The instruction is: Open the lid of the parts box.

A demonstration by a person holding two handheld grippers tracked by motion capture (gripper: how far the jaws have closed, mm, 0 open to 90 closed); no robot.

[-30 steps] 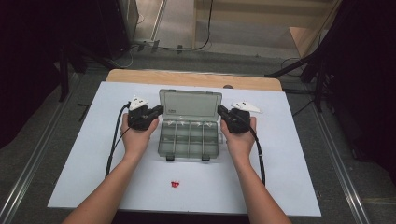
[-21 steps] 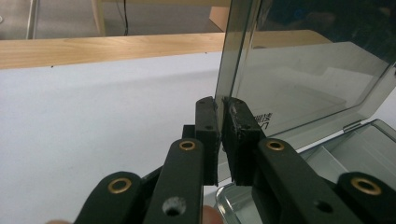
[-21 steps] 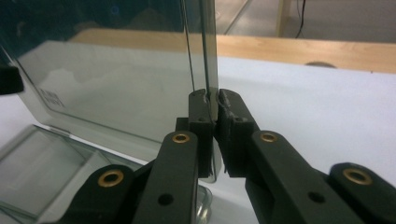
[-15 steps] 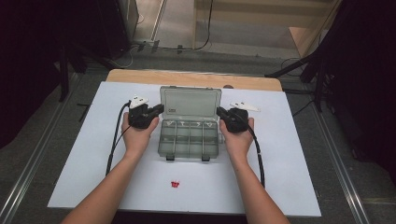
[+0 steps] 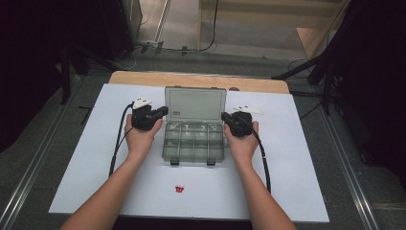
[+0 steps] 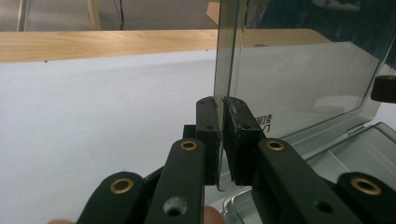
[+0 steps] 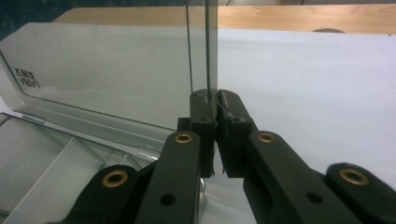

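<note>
Grippers hold the raised lid of a clear compartment box, one on each side edge.

The left gripper [image 5: 163, 112] has its two black jaws closed on the left edge of the lid [image 5: 195, 103], and the left gripper view shows the transparent panel pinched between the pads [image 6: 208, 126] low on that edge. The right gripper [image 5: 225, 117] does the same on the right edge (its own view shows the thin edge of the lid going down between the closed jaws). The lid stands nearly upright at the far side of the box [image 5: 194, 141], which lies in the middle of the white table [image 5: 86, 163] with its divided compartments open to above. A small red thing [image 5: 179, 189] lies on the table near the person, well apart from the box.
</note>
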